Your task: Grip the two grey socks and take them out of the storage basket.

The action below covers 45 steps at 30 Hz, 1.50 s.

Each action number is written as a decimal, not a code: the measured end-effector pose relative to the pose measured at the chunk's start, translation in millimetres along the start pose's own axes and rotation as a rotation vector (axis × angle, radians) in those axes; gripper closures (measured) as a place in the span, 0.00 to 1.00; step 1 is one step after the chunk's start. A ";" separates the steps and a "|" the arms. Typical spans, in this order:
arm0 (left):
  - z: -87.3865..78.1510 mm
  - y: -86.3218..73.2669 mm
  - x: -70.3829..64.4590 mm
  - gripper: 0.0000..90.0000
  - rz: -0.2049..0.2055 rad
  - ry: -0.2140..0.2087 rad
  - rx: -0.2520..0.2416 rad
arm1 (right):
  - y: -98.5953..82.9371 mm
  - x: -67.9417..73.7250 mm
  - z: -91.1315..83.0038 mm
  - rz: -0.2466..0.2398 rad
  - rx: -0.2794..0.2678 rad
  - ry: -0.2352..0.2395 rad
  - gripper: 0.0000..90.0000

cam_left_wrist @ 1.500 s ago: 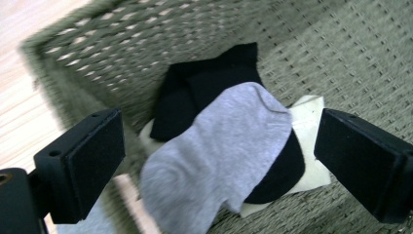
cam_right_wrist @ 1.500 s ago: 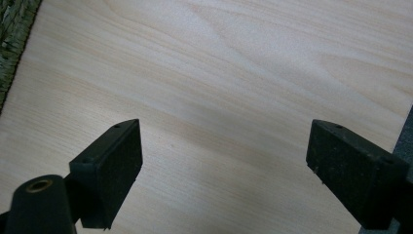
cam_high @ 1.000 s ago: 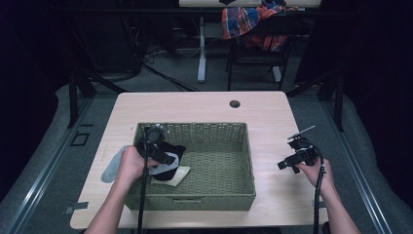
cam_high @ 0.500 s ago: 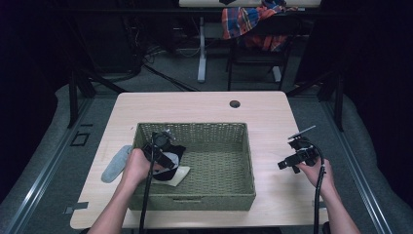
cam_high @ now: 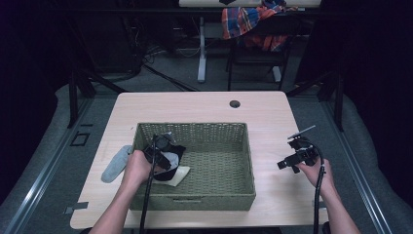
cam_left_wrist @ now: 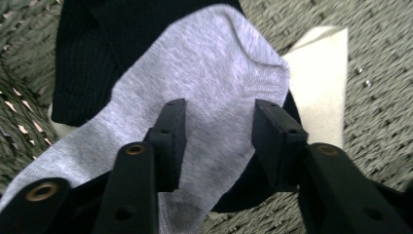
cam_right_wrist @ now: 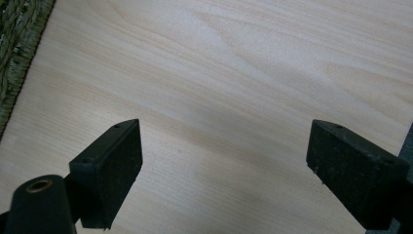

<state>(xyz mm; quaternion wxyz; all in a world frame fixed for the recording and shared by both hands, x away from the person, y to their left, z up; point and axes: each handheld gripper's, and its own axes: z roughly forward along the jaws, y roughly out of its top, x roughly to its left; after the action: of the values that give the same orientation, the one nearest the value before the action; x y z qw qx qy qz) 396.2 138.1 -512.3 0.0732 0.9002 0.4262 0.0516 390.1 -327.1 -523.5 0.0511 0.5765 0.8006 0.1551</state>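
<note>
I had the left gripper [cam_left_wrist: 217, 134] down inside the rectangular woven green-grey basket [cam_high: 229, 195], at its left end, with the jaws parted a moderate way and straddling a light grey knitted sock [cam_left_wrist: 195, 92]. Nothing was pinched between them as far as I could tell: the grey fabric lay flat under and between the jaws, so I judged this a drop-off or a fresh approach, not a firm hold. The sock rested on top of a black ribbed sock [cam_left_wrist: 92, 53], and beneath both lay a flat cream-white piece of cloth [cam_left_wrist: 324, 73] on the basket floor. Stacking them in that corner kept the pile within easy reach of the left hand [cam_high: 138, 165].

In the left gripper view, the grey sock's long axis ran diagonally, from the lower left near the camera up to a rounded end at the upper right, pointing away from the gripper. From the high view, that put it roughly along the basket's left wall.

Another pale grey-blue sock [cam_high: 117, 163] lay on the light wooden table [cam_high: 195, 105] just outside the basket's left side, probably waiting its turn.

The right gripper [cam_right_wrist: 224, 161] hovered over bare wood to the right of the basket, jaws spread wide and empty, parked out of the way.
</note>
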 end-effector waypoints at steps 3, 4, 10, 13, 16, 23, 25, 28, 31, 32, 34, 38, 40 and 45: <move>2.9 0.2 -4.0 0.70 0.027 0.018 0.019 | 0.1 0.7 -0.4 0.001 -0.003 -0.007 0.14; 4.5 0.1 -4.8 0.75 0.033 0.020 0.022 | 0.2 0.2 -0.3 0.001 -0.002 0.000 0.14; 7.4 -1.3 -3.0 0.94 0.046 0.031 0.030 | 0.2 -0.1 0.6 0.004 -0.001 0.002 0.14; 6.7 -2.2 -1.9 0.98 0.048 0.032 0.016 | 0.2 -0.9 0.1 0.001 0.004 0.003 0.14; 1.0 -2.9 -1.6 0.98 0.053 0.027 -0.011 | 0.2 -1.2 0.2 0.003 0.006 0.005 0.14; -18.4 -6.0 1.4 1.00 0.045 0.009 -0.090 | 0.1 -1.4 0.2 0.004 0.003 0.005 0.14; -25.8 -7.5 3.2 1.00 0.038 0.007 -0.120 | -0.1 -1.6 0.0 0.003 0.003 0.006 0.14; -28.1 -9.1 6.5 1.00 0.029 0.013 -0.126 | 0.0 -1.4 -0.1 0.004 0.001 0.005 0.14; -23.5 -8.6 10.0 0.90 0.014 -0.002 -0.105 | 0.0 -1.2 -0.1 0.004 0.004 0.007 0.14; -21.7 -8.3 11.0 0.84 0.009 -0.010 -0.098 | 0.0 -1.1 -0.1 0.004 0.004 0.007 0.14; -19.3 -7.6 12.5 0.71 0.000 -0.020 -0.084 | 0.0 -1.1 0.1 0.004 0.006 0.010 0.14; -18.6 -9.0 14.9 0.58 -0.018 0.020 -0.058 | -0.1 -1.4 0.5 0.004 0.005 0.016 0.14; -18.3 -11.6 18.0 0.58 -0.031 0.033 -0.038 | -0.2 -1.5 0.3 0.005 0.004 0.017 0.14; -11.7 -14.0 21.8 0.59 -0.064 -0.015 -0.029 | 0.0 -0.7 0.6 0.009 0.003 0.020 0.14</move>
<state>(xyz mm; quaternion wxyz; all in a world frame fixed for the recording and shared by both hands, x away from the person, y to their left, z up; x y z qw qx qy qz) 397.5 164.9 -502.6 0.0908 0.8853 0.4534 0.0486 390.5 -327.7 -524.2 0.0414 0.5784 0.7988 0.1601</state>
